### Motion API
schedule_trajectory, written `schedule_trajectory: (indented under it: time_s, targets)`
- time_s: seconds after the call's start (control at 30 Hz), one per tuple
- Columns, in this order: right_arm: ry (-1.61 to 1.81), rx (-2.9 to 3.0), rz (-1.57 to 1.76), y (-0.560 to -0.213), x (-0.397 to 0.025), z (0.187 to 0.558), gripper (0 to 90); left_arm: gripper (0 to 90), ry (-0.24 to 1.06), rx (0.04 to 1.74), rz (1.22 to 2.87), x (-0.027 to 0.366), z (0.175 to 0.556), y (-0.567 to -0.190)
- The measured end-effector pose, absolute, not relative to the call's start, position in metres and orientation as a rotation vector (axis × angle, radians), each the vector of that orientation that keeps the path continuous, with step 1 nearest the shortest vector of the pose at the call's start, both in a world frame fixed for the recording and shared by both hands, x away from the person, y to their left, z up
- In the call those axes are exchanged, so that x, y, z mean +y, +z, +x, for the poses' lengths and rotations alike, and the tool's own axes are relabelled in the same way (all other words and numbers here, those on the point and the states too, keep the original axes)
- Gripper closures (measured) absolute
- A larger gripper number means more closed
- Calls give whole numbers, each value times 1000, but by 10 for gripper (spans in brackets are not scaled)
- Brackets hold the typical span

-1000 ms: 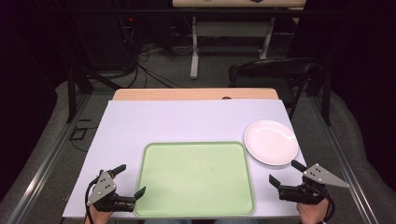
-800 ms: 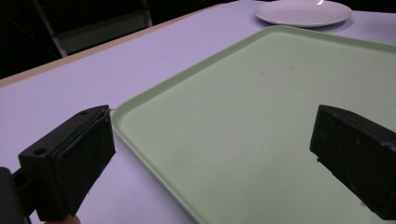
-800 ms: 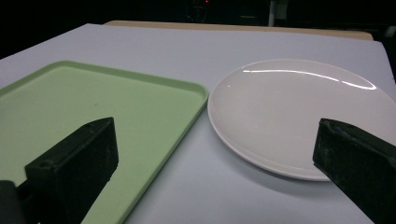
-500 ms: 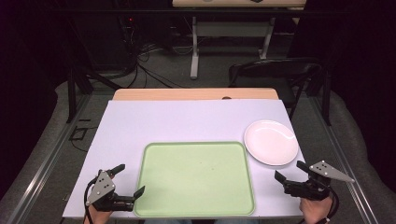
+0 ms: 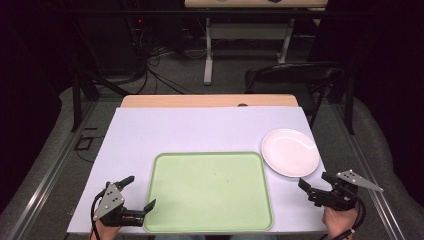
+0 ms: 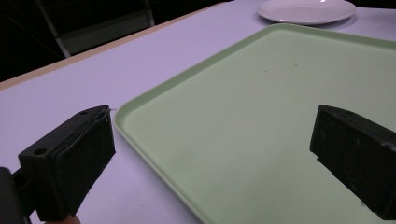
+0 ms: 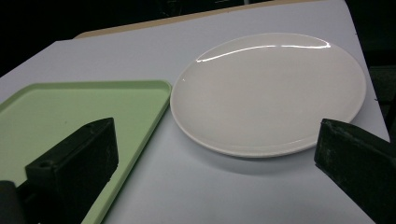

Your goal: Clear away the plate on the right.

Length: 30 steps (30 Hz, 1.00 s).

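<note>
Fingers (image 5: 129, 194) on our left gripper (image 5: 131, 196) stand wide and hold nothing, straddling the near left corner of the green tray (image 5: 210, 192). Our right gripper (image 5: 316, 187), at the near right of the desk (image 5: 200, 130), is likewise spread wide and empty, aimed at the white plate (image 5: 290, 152). Farther off, that plate lies flat just beside the tray's far right corner. We judge the work barely begun: nothing is gripped yet, the tray is bare.

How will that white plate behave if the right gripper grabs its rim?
The plate looks glossy, so the open right gripper may slip on it. Its rim lies low on the table, so getting a jaw under looks hard. It seems rigid, probably breakable.
</note>
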State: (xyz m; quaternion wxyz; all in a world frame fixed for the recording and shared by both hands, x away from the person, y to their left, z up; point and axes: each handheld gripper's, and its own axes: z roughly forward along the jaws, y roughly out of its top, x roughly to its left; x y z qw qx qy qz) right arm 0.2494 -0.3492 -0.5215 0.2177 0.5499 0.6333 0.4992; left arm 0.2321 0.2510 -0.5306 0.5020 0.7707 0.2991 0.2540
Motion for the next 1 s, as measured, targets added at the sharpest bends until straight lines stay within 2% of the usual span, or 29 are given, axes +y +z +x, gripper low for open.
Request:
schedule_trajectory:
  time_s: [0.8, 0.83, 1.0]
  targets:
    - [1434, 1685, 1761, -537, -367, 277, 0, 0, 610, 718, 1846, 251, 232, -530]
    - [1452, 1658, 1793, -538, -370, 279, 22, 0, 610, 716, 1846, 251, 232, -530]
    - [1467, 1620, 1840, -539, -375, 281, 23, 0, 613, 710, 1839, 251, 232, -529]
